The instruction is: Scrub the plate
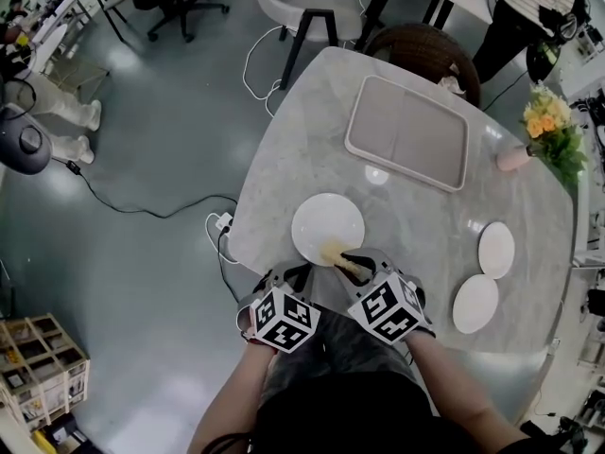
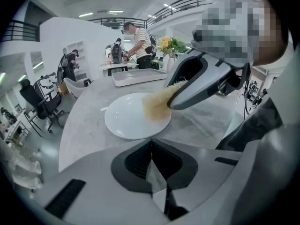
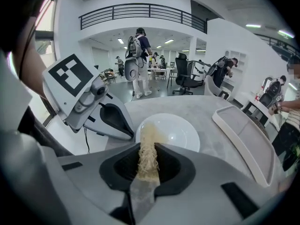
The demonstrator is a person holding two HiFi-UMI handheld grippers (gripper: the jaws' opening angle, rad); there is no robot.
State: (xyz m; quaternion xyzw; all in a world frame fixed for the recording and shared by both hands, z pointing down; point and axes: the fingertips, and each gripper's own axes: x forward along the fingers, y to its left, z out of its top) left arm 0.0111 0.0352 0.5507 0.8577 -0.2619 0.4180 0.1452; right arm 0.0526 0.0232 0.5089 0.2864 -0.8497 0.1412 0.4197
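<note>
A white round plate (image 1: 327,225) lies near the front edge of the marble table (image 1: 425,216). My right gripper (image 1: 352,263) is shut on a tan fibrous scrubber (image 1: 334,253), whose tip rests on the plate's near rim. In the right gripper view the scrubber (image 3: 148,149) runs between the jaws of the right gripper (image 3: 149,146) onto the plate (image 3: 173,132). My left gripper (image 1: 297,274) hovers just off the table's edge, left of the right one, shut with nothing in it. In the left gripper view, the left gripper (image 2: 151,143) faces the plate (image 2: 129,121) and scrubber (image 2: 157,107).
A grey rectangular tray (image 1: 408,130) sits at the back of the table. Two small white plates (image 1: 496,250) (image 1: 475,304) lie at the right, and a vase of flowers (image 1: 551,126) at the far right edge. Cables trail on the floor at the left; people stand beyond.
</note>
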